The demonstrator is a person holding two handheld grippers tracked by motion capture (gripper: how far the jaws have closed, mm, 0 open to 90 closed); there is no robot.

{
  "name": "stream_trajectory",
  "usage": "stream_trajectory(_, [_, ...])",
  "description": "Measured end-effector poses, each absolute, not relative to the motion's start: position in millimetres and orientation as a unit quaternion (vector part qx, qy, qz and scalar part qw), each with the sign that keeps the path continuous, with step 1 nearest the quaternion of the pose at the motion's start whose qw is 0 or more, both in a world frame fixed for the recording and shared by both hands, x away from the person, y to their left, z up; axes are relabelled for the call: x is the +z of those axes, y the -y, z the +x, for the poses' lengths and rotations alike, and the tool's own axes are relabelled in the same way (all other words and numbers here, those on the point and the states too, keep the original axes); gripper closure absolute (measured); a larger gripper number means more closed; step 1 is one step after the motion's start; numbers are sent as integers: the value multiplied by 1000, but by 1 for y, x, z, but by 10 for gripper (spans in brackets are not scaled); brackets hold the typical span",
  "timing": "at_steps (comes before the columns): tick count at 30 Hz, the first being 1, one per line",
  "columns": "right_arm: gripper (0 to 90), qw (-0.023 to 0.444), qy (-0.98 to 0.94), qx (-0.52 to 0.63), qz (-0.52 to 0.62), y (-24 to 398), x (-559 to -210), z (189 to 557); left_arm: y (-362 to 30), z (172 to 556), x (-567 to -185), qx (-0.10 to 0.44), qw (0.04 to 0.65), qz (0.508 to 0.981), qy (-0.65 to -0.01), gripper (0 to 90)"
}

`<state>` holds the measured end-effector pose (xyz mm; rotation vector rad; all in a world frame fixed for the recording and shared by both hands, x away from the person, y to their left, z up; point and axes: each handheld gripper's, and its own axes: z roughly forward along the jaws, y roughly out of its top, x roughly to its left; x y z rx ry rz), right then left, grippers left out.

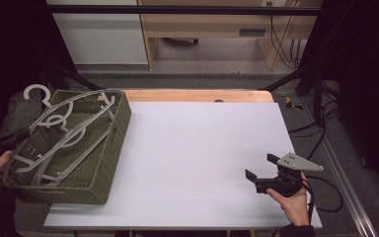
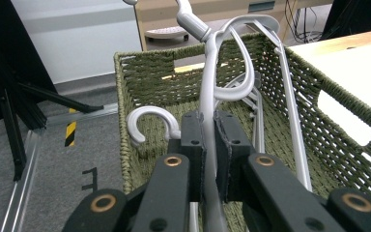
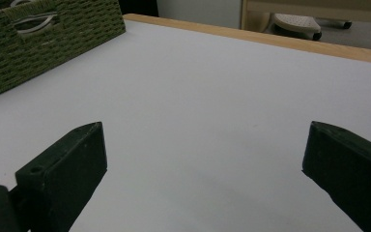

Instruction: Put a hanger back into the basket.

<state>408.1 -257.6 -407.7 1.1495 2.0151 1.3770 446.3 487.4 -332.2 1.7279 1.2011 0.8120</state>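
A green woven basket [image 1: 106, 170] stands at the table's left end, tilted, with several pale grey plastic hangers [image 1: 64, 133] lying in it. My left gripper [image 1: 25, 132] reaches in over the basket's left rim. In the left gripper view that gripper [image 2: 208, 123] is shut on the shaft of one grey hanger [image 2: 207, 82], which rises above the basket wall [image 2: 149, 82]. Another hanger's hook [image 2: 147, 121] curls just left of the jaws. My right gripper [image 1: 260, 166] hovers open over the white table top [image 1: 192, 143] at the front right, and nothing sits between its fingers [image 3: 67, 164].
The table's wooden back edge [image 1: 197, 95] runs behind the white sheet. A cable [image 1: 328, 197] trails off the right side. Black frame posts [image 1: 296, 74] flank the table. The basket [image 3: 53, 43] lies far left of the right gripper. Grey floor with striped tape [image 2: 70, 133] lies beyond the basket.
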Motion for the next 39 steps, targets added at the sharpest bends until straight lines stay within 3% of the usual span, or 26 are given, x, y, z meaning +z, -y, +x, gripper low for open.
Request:
stream_trajectory(10, [22,219,-730,498,414,257,-408,408,-492,444,-330,333,407,705,-476,832])
stream_trajectory(34, [22,218,-732,496,414,255,-409,408,-477,465,-366,316,372,711,-505,829])
stream_trajectory(39, [22,217,-731,498,414,255,-408,408,-471,471,-367,300,323,731,-520,826])
